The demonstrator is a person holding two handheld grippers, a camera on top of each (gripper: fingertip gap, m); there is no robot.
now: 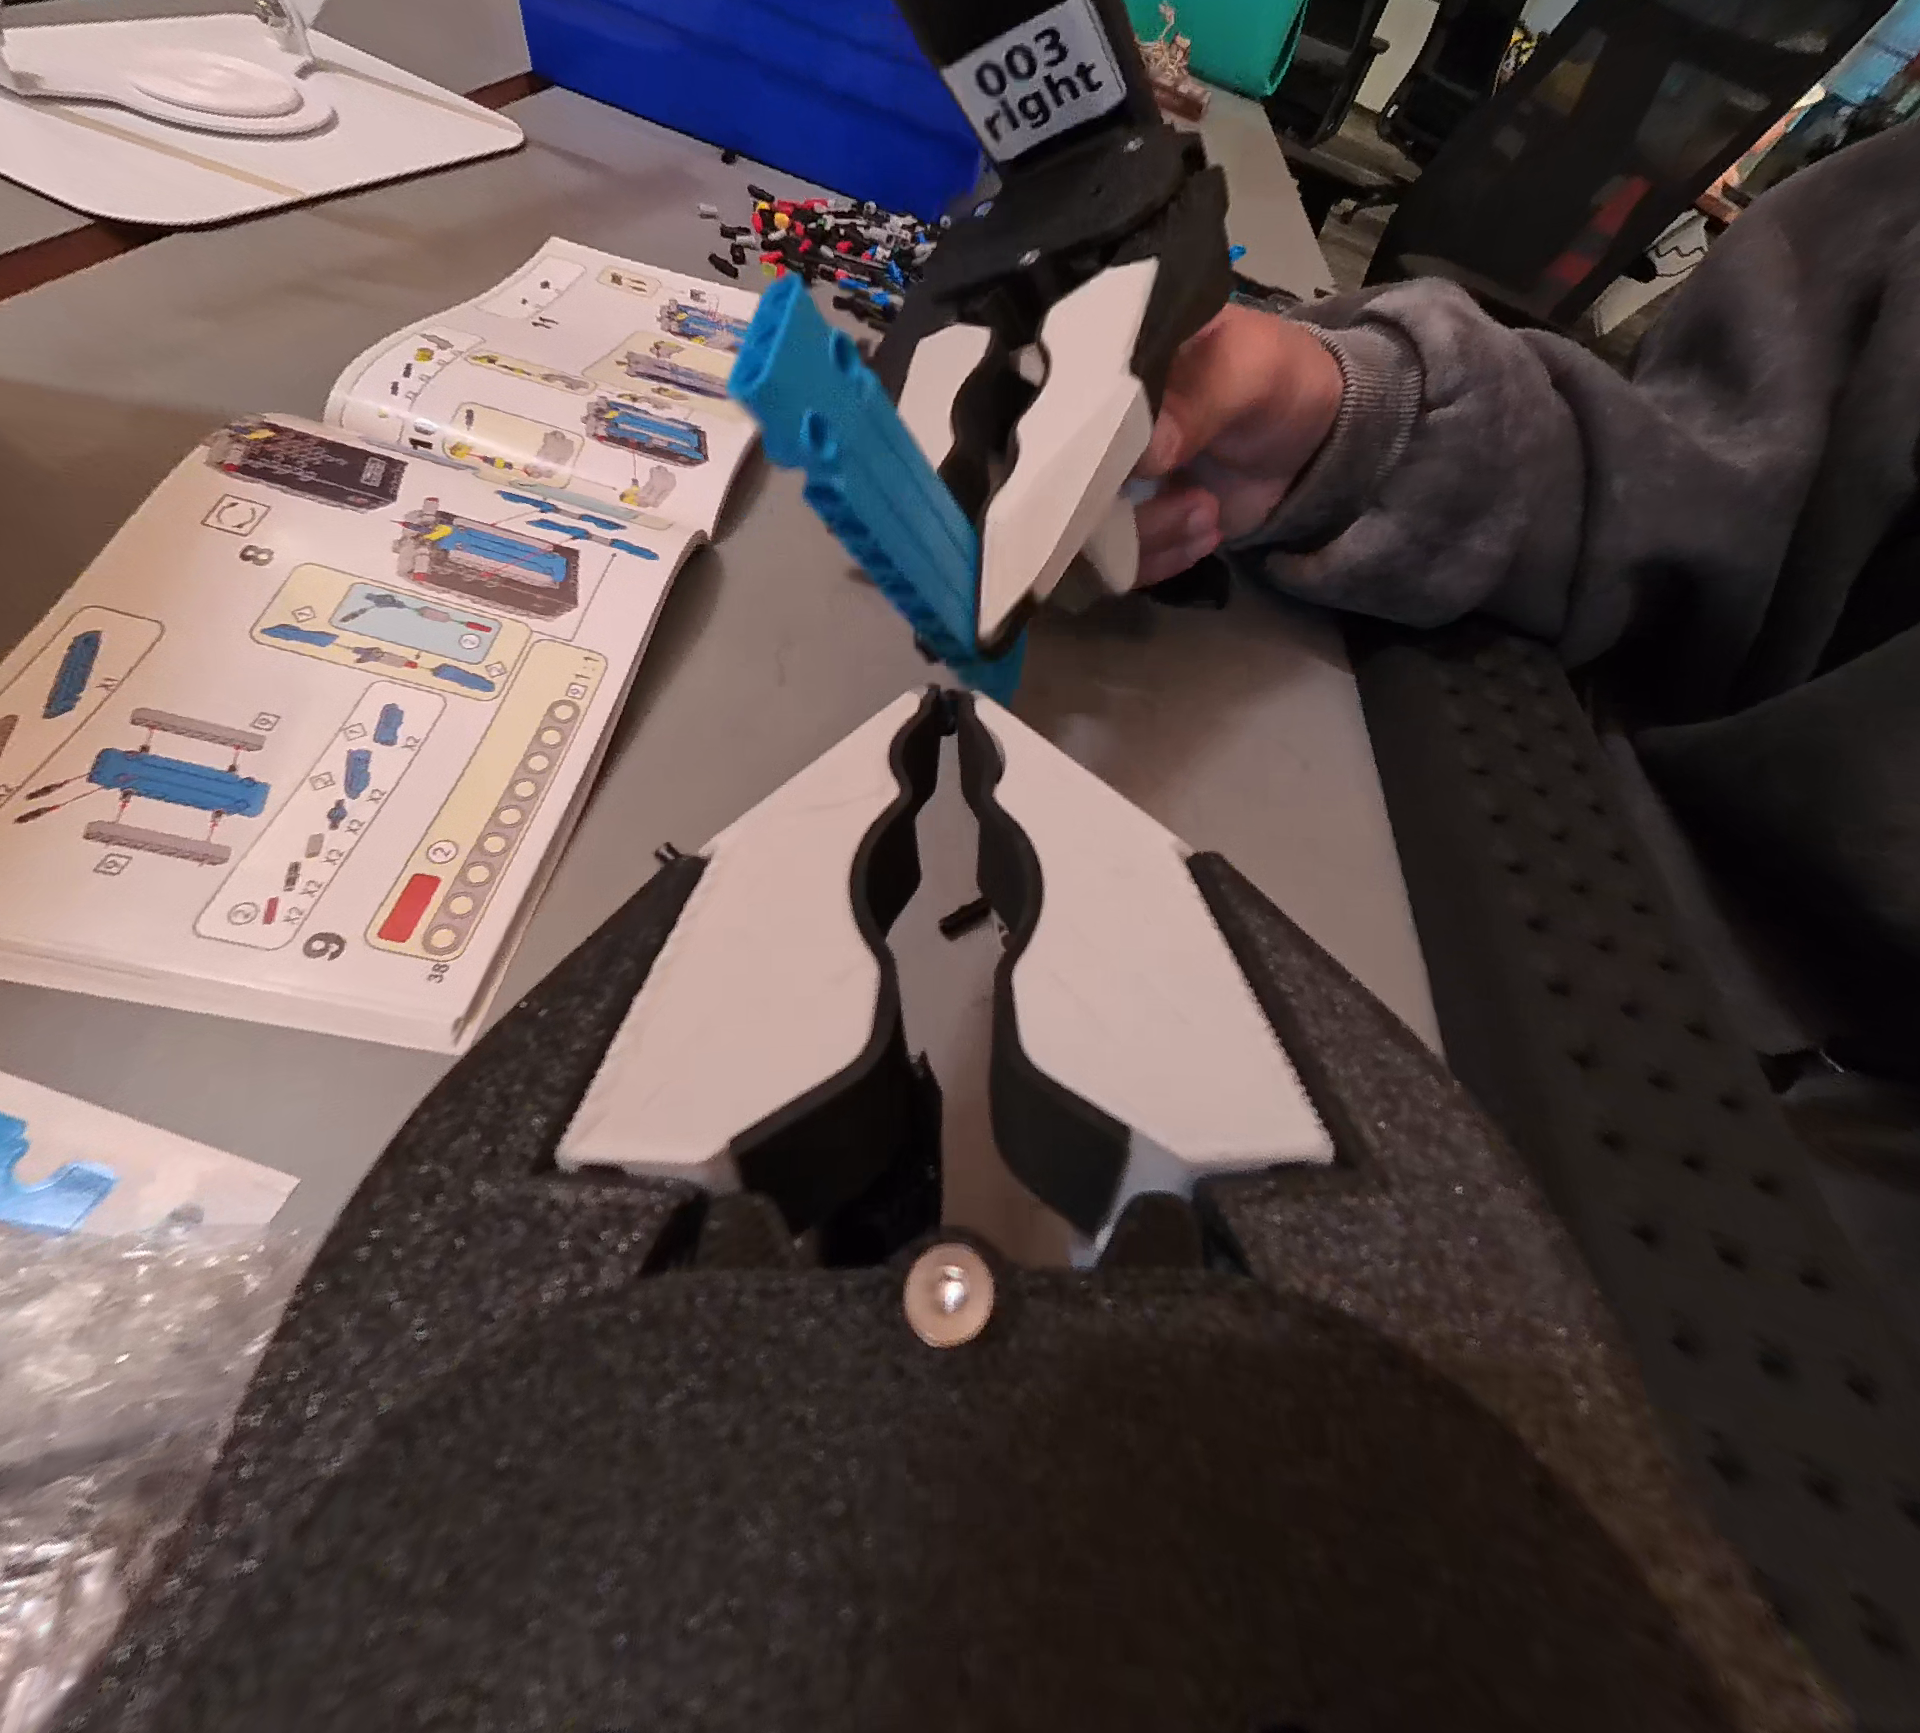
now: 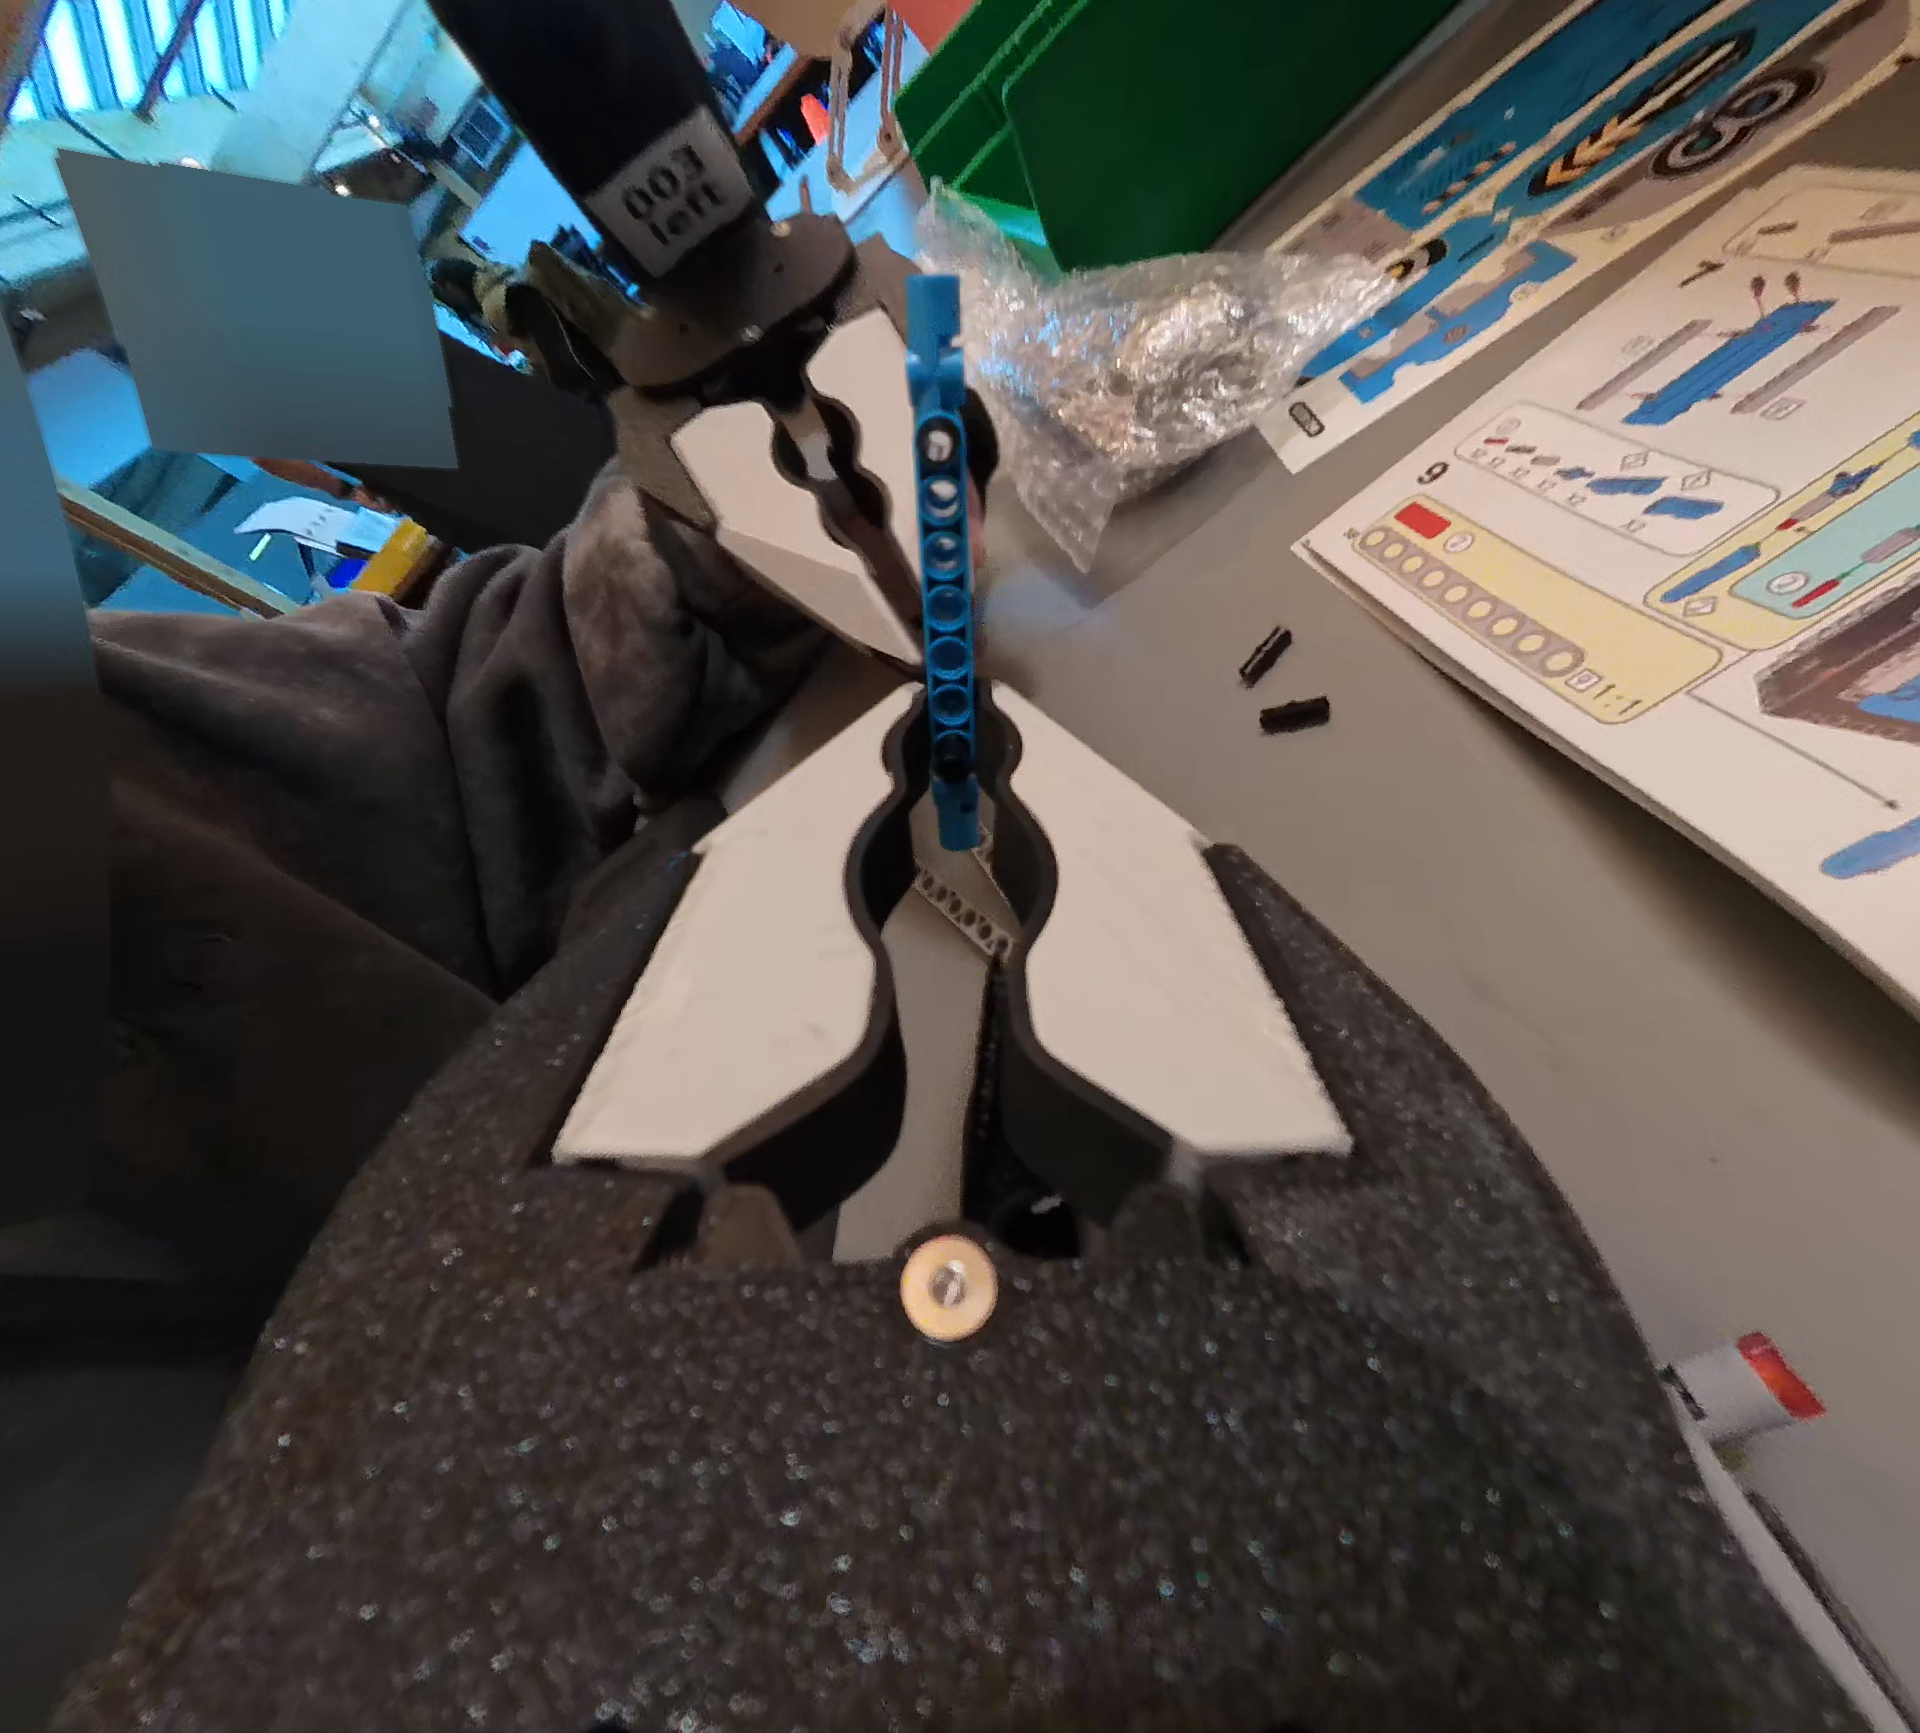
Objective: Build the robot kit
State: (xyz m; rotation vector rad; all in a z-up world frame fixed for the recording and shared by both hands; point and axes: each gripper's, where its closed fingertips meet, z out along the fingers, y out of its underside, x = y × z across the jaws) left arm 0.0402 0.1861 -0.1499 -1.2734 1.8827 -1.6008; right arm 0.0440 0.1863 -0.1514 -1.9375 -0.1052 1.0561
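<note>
Grey tabletop carries everything, with dark office furniture behind it. Far on the left stands a white stand. Next to it lies an open instruction booklet, and behind the booklet is a blue bin with a pile of small parts just beside it.

In the middle, my left hand-held gripper has its tips pressed together. Something tiny and dark seems to sit between them, but I cannot tell if it is a piece.

Just beyond these tips is the blue beam, a long flat part with a row of holes, lifted above the tabletop and tilted. My right hand-held gripper is clenched on its lower end, and my hand squeezes the handle.

In my judgement, because the grasp is at one end only, the long free part can swing. A firm squeeze and a quiet wrist are needed, and only small, slow movements while the two hand-held grippers are so near.

In the right wrist view, two black pins lie loose on the tabletop, near the booklet.
</note>
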